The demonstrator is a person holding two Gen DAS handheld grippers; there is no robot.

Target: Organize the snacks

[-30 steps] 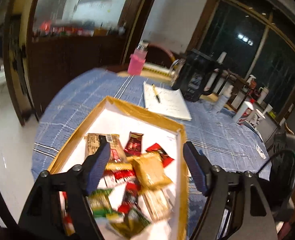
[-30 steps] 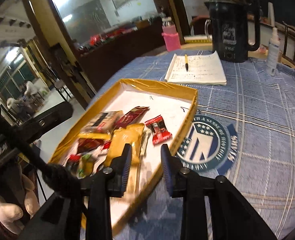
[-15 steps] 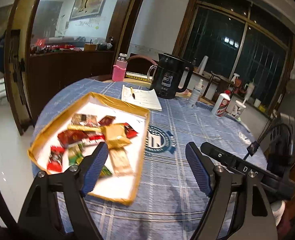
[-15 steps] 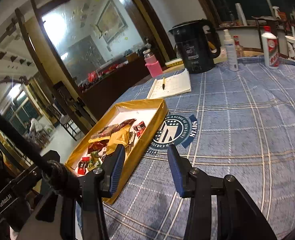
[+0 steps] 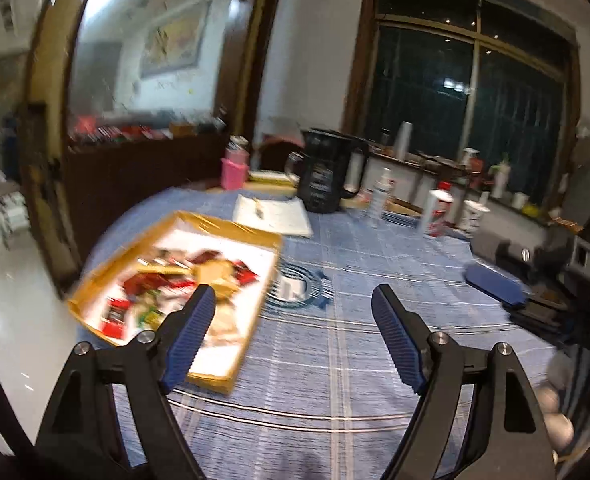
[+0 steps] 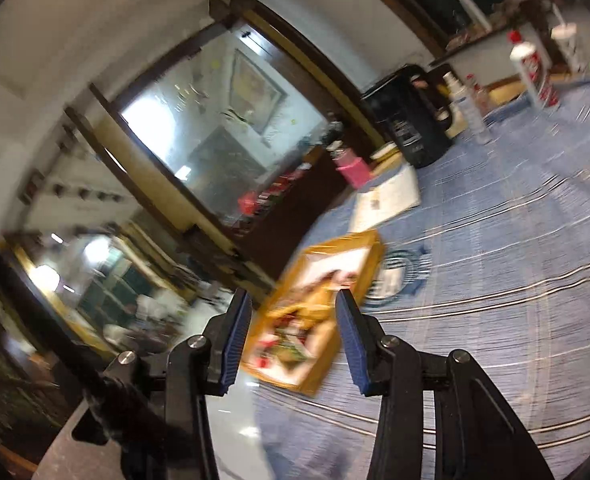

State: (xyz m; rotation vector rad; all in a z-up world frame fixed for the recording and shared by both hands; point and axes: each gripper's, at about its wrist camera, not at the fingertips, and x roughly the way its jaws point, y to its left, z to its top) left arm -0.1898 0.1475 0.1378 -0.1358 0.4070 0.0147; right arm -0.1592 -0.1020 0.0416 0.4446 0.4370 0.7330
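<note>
Honestly, blur smears the mixed snack packets (image 5: 183, 284) in the shallow yellow-rimmed cardboard tray (image 5: 219, 226) on the blue checked tablecloth (image 5: 335, 360); my left gripper (image 5: 293, 334) and right gripper (image 6: 293, 338) both gape empty above it.

The desk (image 5: 335, 360) is covered in blue cloth checked with white and dark lines, with a round blue-and-white emblem (image 5: 295, 288) printed on it. A yellow-gold rim and white floor are seen on the tray (image 5: 215, 224), with red, green and tan wrappers (image 5: 167, 288) inside. A black jug (image 5: 323, 176) and pink bottle (image 5: 235, 172) are seen at 12 o'clock. Blue ribbed pads are worn on the black fingers (image 5: 191, 332).
</note>
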